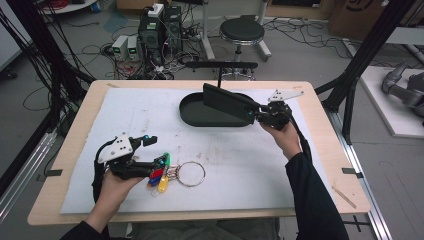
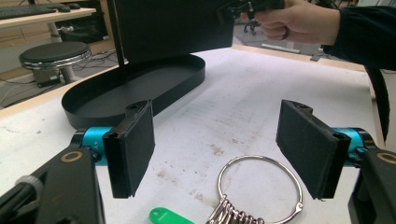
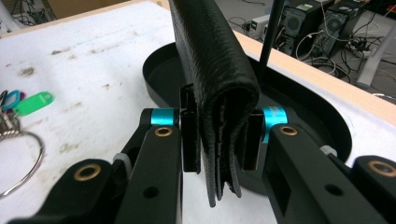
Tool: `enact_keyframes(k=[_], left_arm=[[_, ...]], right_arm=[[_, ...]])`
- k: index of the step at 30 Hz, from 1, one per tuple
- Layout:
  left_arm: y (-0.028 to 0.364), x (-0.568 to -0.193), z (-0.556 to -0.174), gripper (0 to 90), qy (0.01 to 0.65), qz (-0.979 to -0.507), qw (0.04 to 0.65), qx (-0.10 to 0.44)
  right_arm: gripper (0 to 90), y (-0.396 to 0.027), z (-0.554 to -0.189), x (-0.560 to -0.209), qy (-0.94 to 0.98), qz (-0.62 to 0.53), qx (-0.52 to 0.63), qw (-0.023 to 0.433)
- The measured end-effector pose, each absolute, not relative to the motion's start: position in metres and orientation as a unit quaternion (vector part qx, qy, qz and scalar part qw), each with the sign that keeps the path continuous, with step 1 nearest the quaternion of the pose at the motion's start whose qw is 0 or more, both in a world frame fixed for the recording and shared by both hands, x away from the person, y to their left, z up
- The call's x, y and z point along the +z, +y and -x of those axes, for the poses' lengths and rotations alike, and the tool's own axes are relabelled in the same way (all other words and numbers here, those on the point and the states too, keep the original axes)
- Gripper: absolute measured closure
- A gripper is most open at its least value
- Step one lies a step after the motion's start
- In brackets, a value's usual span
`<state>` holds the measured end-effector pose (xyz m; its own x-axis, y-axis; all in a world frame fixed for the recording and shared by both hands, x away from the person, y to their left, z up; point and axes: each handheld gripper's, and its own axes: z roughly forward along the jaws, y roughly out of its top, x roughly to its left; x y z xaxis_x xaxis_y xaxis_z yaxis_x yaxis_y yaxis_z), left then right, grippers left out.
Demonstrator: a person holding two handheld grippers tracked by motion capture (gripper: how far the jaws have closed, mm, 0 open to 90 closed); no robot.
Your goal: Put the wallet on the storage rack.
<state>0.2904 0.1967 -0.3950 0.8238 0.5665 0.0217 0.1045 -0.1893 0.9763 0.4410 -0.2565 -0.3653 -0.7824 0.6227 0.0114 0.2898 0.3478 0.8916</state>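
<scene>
My right gripper (image 1: 261, 113) (image 3: 219, 135) is shut on a folded black leather wallet (image 1: 227, 100) (image 3: 210, 60), held on edge just above a black oval tray (image 1: 197, 117) (image 3: 299, 107). A thin black post (image 1: 218, 76) with a crossbar rises from the tray's back. My left gripper (image 1: 155, 151) (image 2: 217, 119) stands open over the mat, its jaws wide apart on either side of a metal key ring (image 1: 192, 173) (image 2: 261, 186). Coloured key tags (image 1: 160, 176), one of them green (image 2: 170, 216), hang on the ring. Nothing sits between the left jaws.
A white mat (image 1: 150, 115) covers most of the wooden table (image 1: 80, 130). Beyond the far edge stand a black stool (image 1: 242, 31), computer boxes (image 1: 160, 30) and loose cables on the floor. Black frame posts (image 1: 360, 55) rise at both sides.
</scene>
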Motion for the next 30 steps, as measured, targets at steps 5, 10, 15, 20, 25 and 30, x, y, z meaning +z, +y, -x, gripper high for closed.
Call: enact_keyframes(k=[5,10,15,20,25,30], left_arm=[[0.195,-0.396,-0.289,28.0,0.224,-0.746,0.597,0.192],[0.193,-0.396,-0.287,28.0,0.219,-0.748,0.597,0.193],[0.194,-0.397,-0.287,28.0,0.220,-0.747,0.597,0.193],[0.195,-0.397,-0.286,28.0,0.220,-0.747,0.597,0.194],[0.195,-0.398,-0.286,28.0,0.220,-0.747,0.597,0.191],[0.194,-0.399,-0.286,28.0,0.219,-0.749,0.596,0.189]], right_arm=[[76.3,-0.247,-0.454,-0.369,0.805,-0.289,0.491,0.164],[76.3,-0.233,-0.468,-0.377,0.807,-0.291,0.485,0.167],[76.3,-0.220,-0.482,-0.384,0.813,-0.291,0.472,0.176],[76.3,-0.214,-0.490,-0.392,0.815,-0.292,0.470,0.173],[76.3,-0.213,-0.497,-0.403,0.816,-0.299,0.464,0.172],[76.3,-0.214,-0.504,-0.413,0.815,-0.299,0.467,0.165]])
